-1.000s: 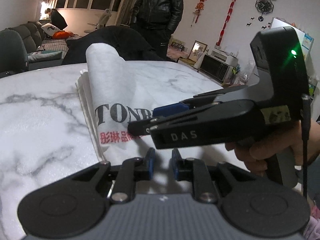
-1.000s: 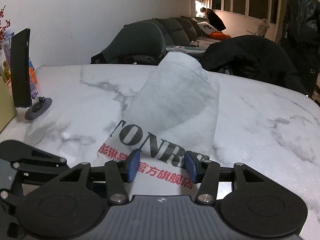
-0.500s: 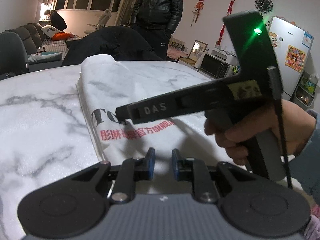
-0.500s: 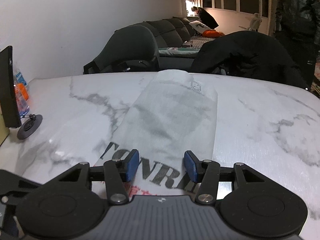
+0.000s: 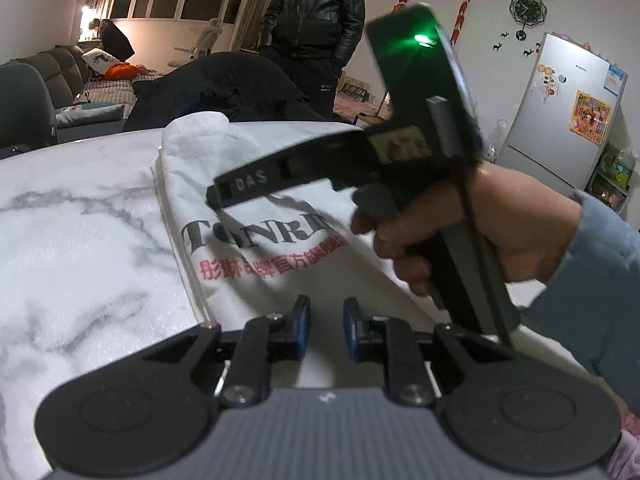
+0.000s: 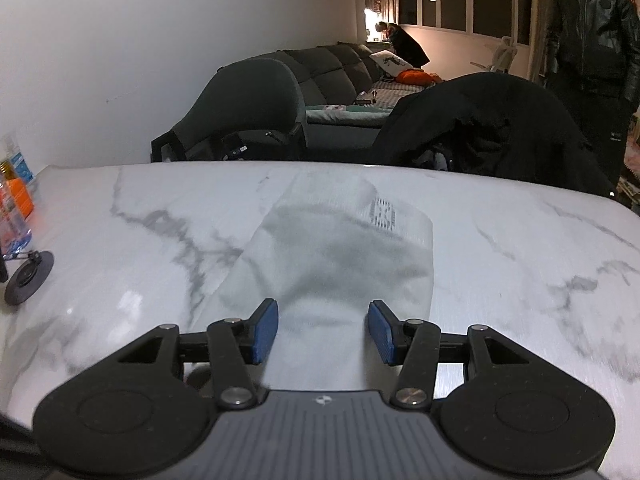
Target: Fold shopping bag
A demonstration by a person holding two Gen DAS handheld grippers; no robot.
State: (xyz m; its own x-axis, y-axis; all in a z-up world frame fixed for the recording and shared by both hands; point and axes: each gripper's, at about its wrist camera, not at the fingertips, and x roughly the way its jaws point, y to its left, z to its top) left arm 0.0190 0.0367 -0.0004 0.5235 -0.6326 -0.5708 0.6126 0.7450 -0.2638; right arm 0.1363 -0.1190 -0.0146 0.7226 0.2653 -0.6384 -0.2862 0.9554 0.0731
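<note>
**Loose fold, nothing pinned**

Right gripper (image 6: 323,330): jaws spread wide, nothing between the blue pads (image 6: 264,330), hanging above the near part of the shopping bag (image 6: 340,264). Left gripper (image 5: 326,326): jaws narrow, a small gap showing, apparently empty, low over the bag's near edge (image 5: 256,280). Cannot tell whether either touches the cloth.

Bag itself: white non-woven, lying as a long narrow strip on the marble surface (image 6: 520,248), running from near to far, printed lettering facing up at the near end, layered edges fanned along its left side, far end humped up rather than flat.

Risks from here, judged:
- Springing open of the stiff fabric, with no jaws clamping it.
- Sliding of the whole strip on the smooth marble if pushed rather than pinched.
- Catching only the top layer with a shallow bite, leaving the lower layers behind and skewing the next fold.
- Collision between the two grippers, both crowded over the same near end.
- Bottle (image 6: 12,216) and small round stand (image 6: 30,276) at the left edge: well apart, little danger.
</note>
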